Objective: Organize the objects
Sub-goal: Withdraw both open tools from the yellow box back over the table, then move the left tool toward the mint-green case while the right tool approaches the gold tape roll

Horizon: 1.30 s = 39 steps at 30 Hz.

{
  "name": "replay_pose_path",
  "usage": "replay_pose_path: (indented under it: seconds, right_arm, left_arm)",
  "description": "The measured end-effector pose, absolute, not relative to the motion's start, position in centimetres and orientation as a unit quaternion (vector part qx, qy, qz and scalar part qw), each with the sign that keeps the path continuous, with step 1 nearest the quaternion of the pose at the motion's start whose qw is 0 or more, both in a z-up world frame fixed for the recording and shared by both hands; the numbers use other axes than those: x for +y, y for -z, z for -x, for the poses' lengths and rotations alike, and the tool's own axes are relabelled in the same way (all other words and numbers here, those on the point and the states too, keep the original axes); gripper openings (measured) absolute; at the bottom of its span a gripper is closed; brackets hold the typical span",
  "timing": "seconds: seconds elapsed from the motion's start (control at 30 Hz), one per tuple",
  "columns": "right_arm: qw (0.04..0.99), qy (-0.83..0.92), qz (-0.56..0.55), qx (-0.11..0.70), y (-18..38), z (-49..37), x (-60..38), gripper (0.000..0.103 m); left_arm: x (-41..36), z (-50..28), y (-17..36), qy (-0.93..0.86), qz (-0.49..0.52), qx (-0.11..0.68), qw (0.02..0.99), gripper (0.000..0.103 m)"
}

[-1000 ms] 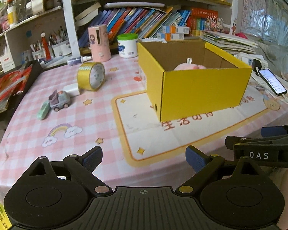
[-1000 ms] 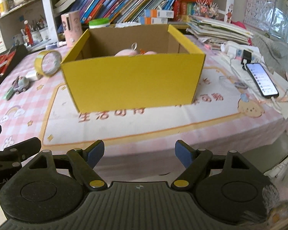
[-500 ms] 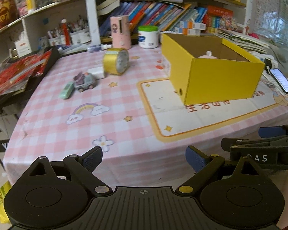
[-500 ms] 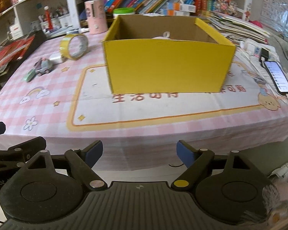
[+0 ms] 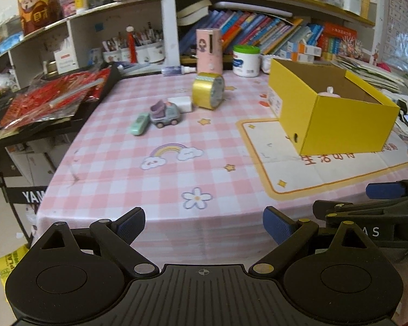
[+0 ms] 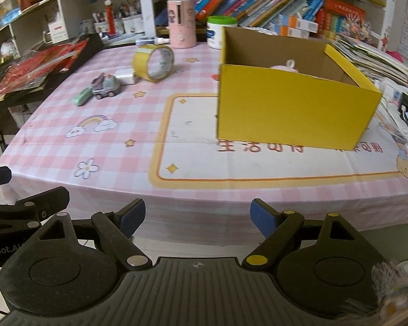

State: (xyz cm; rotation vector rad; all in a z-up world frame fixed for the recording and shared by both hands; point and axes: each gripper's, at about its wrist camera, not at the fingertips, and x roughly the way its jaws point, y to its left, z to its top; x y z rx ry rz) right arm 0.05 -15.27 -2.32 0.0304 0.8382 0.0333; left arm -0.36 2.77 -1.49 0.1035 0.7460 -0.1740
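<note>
My left gripper (image 5: pixel 204 224) off near table edge, fingers wide, holding nothing. My right gripper (image 6: pixel 198 217) likewise, fingers spread, empty. Yellow cardboard box (image 6: pixel 291 114) near right edge of table (image 6: pixel 138 125), pink item (image 6: pixel 284 66) inside. Toy car (image 5: pixel 164 115), green toy car (image 5: pixel 139 127), white block (image 5: pixel 181 103), gold tape roll (image 5: pixel 208 93) clustered toward far left corner.

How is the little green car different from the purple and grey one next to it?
The green car is flat, plain and one colour; the grey truck is taller and rounder, with a purple top and black wheels showing. The green car lies nearer the table's left edge. Both are small toys, sitting close together on the pink checked cloth.
</note>
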Motion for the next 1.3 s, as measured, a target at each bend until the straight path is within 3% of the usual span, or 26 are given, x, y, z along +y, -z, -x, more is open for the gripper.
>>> replay_pose_path:
  seconds: [0.73, 1.3]
  right_arm:
    - [0.913, -0.067, 0.016, 0.402, 1.9, -2.4, -9.7, 0.084]
    - [0.912, -0.081, 0.018, 0.402, 2.2, -9.7, -9.2, 0.084]
  left_arm:
    - [7.6, -0.6, 1.5, 0.046, -0.021, 0.359, 0.932, 0.095]
    - [7.8, -7.1, 1.7, 0.026, -0.010, 0.359, 0.933, 0.095]
